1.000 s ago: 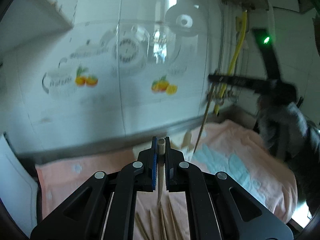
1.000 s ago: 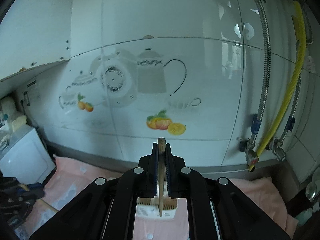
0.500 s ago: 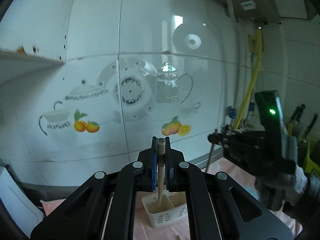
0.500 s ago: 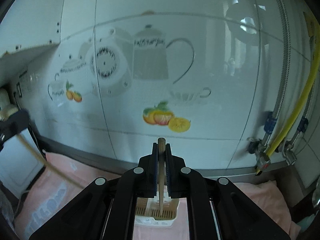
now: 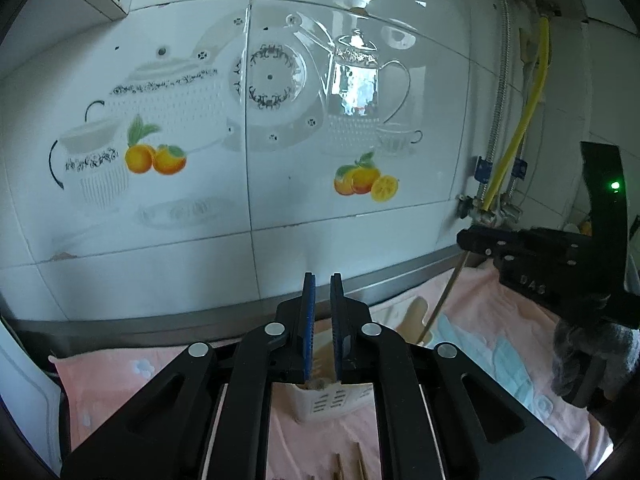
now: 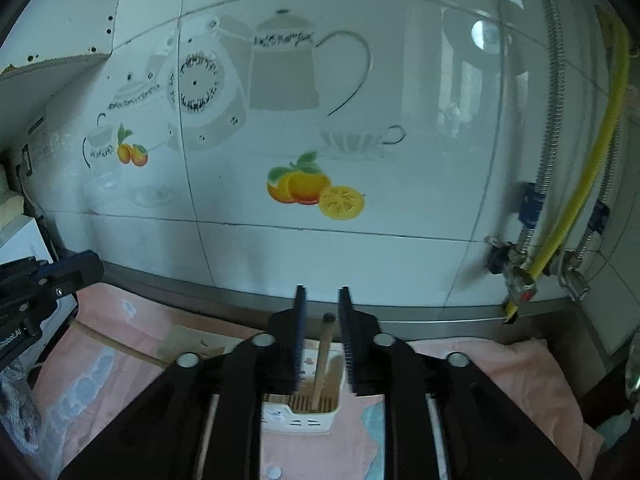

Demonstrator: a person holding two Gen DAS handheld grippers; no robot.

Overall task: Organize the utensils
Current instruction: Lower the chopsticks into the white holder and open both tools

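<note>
My right gripper (image 6: 322,290) hangs over the white slotted holder (image 6: 296,420), and its jaws are opening. A wooden chopstick (image 6: 325,356) stands loose between them with its lower end in the holder, and neither pad touches it. My left gripper (image 5: 322,276) is above the holder (image 5: 332,404). Its jaws are opening by a narrow gap, with nothing between the blue pads (image 5: 309,320). In the left wrist view the right gripper (image 5: 464,240) shows at the right, with a slanted stick (image 5: 442,300) below its tip. The left gripper (image 6: 94,264) shows at the left of the right wrist view.
A pink cloth (image 5: 120,372) covers the counter below a tiled wall. Loose chopsticks (image 5: 352,464) lie near its front. A yellow hose (image 6: 592,160) and metal valves (image 6: 516,276) hang at the right. A grey gloved hand (image 5: 592,344) holds the right gripper.
The chopstick has slipped down out of the left jaws. The right jaws have parted and let go of their chopstick, which now stands in the holder. Both grippers came lower over the holder.
</note>
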